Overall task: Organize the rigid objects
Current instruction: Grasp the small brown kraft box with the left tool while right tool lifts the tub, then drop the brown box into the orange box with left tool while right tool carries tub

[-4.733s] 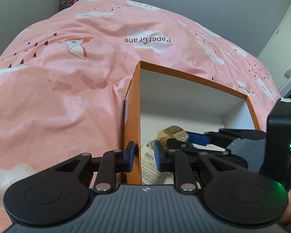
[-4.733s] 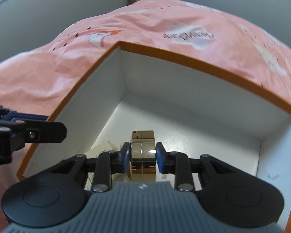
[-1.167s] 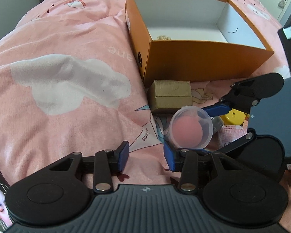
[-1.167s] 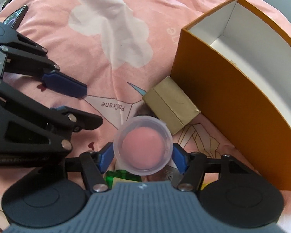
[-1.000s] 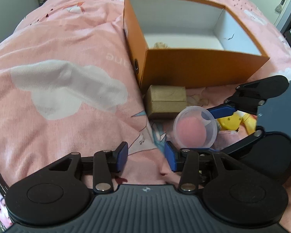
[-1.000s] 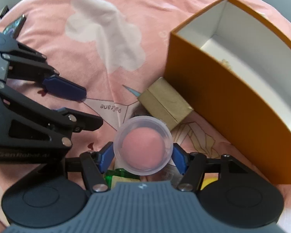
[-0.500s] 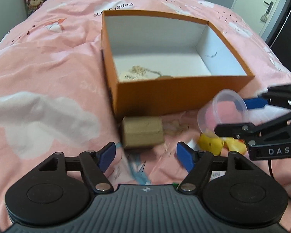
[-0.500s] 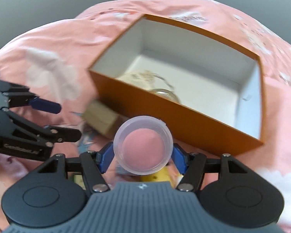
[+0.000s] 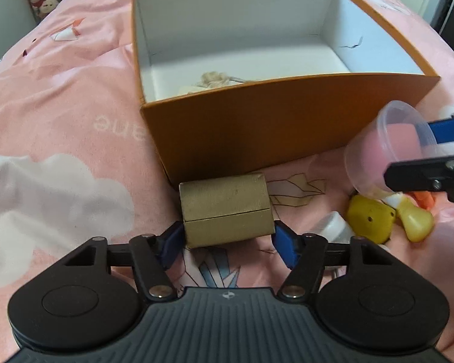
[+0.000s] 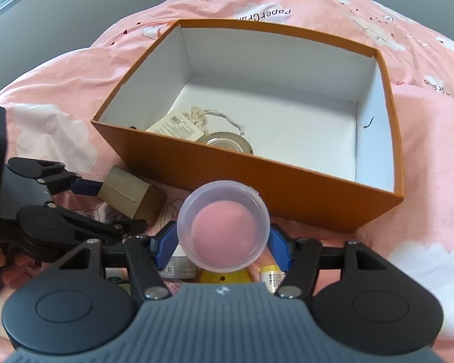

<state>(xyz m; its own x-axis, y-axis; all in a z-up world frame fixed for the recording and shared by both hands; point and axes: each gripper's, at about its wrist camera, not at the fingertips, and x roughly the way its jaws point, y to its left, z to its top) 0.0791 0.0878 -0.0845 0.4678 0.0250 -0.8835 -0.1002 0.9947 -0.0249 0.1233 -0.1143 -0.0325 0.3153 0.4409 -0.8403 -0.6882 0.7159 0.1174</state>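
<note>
1. left hand-held gripper (image 9: pixel 228 240) low over the bed (image 9: pixel 60 127), jaws closing w/ the small tan box (image 9: pixel 225 211) between them; left pad looks at the box's side, right pad just off it, so no grip.
2. tan box lies on the bed, just in front of the orange box (image 9: pixel 287 133) near wall.
3. right hand-held gripper (image 10: pixel 224 246) clamped on a clear plastic cup (image 10: pixel 224 231) w/ pink stuff inside, held in front of the orange box.
4. inside orange box: a tag w/ string (image 10: pixel 178 127) + round metal lid (image 10: pixel 227 143), near-left corner.
5. yellow toys (image 9: pixel 370 219) on the bed, right of the tan box.
</note>
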